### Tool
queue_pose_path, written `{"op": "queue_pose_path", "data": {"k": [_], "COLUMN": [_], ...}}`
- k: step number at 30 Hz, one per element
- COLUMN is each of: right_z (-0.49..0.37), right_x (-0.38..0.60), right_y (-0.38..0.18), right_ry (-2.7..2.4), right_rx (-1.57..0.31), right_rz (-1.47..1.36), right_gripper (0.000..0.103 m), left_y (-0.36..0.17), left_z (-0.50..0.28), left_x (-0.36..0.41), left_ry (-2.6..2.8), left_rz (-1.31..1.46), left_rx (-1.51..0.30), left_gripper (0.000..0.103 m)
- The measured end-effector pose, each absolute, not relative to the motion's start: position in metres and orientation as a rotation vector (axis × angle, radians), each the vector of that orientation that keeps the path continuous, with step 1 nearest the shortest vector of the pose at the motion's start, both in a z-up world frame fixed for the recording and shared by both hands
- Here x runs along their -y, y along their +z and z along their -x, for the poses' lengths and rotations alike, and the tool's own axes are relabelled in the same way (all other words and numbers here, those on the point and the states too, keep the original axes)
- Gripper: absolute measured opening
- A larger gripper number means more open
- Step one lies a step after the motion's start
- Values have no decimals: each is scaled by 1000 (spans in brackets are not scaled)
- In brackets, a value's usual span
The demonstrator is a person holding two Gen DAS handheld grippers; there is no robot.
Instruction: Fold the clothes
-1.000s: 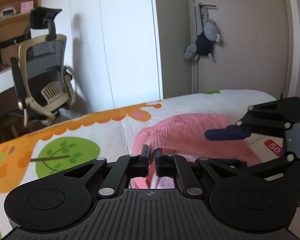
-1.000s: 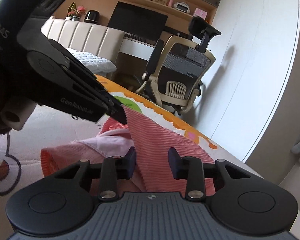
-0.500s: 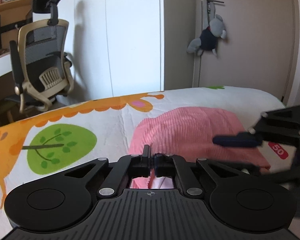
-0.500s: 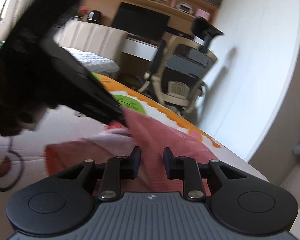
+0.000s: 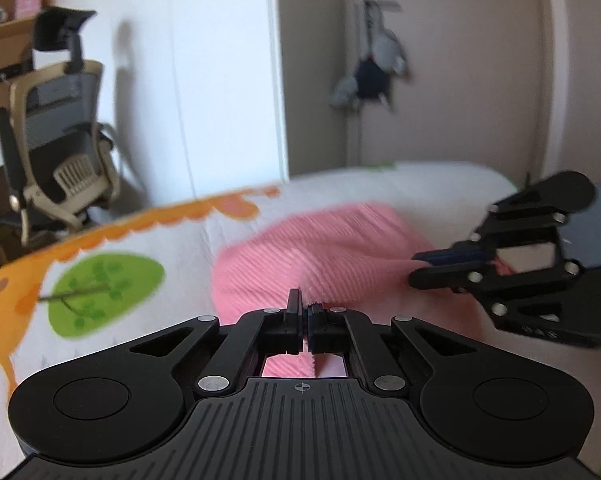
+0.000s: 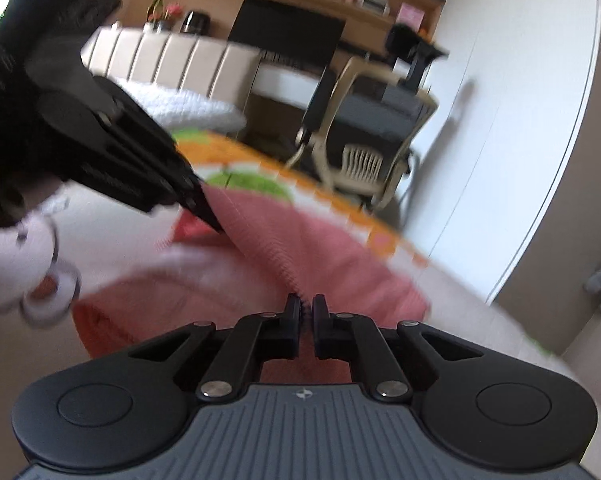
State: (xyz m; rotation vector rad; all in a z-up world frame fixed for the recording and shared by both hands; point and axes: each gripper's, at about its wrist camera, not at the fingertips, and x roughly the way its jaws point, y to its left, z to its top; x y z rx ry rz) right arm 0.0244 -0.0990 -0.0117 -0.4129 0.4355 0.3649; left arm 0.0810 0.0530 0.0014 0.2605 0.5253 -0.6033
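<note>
The left tool [image 5: 303,312] is pinched tight on a fold of the pink ribbed garment [image 5: 324,256]. The right tool [image 6: 306,312], its fingers nearly together, grips the same cloth's raised edge. The garment lies bunched on the bed [image 5: 148,248], on a cartoon-print cover, with an office chair [image 5: 56,148] beyond at far left.

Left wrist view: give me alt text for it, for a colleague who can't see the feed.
The left gripper is shut on an edge of a pink ribbed garment lying on a bedspread printed with green trees and orange shapes. The right gripper reaches in from the right and pinches the same garment. Behind are an office chair, white cupboard doors and a soft toy hanging on a door.
</note>
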Motion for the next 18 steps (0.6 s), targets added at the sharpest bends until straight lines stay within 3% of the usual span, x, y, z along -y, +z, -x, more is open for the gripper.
{"op": "queue_pose_path", "data": {"k": [4, 7, 9, 10, 13, 15, 18], "right_z": [-16, -10, -5, -2, 4, 1, -12], "right_x": [108, 122, 134, 141, 162, 177, 197], "right_y": [-21, -17, -15, -14, -1, 14, 32], "right_ry": [368, 397, 421, 425, 433, 431, 433], "right_rx": [-484, -526, -559, -572, -578, -552, -526], "right_rz": [410, 383, 356, 339, 242, 119, -83], "right_gripper": [7, 7, 8, 10, 32, 50, 51], "left_y": [-4, 0, 1, 4, 19, 26, 19], "left_z": [-55, -36, -28, -29, -44, -67, -98], "left_x": [-48, -47, -50, -54, -75, -98, -123], "left_ry": [-667, -775, -817, -827, -797, -704, -553], "left_rz": [-307, -299, -268, -231, -43, 151, 354], "left_rx": [-567, -613, -640, -650, -662, -659, -683], "left_gripper": [4, 21, 42, 45, 59, 81, 86]}}
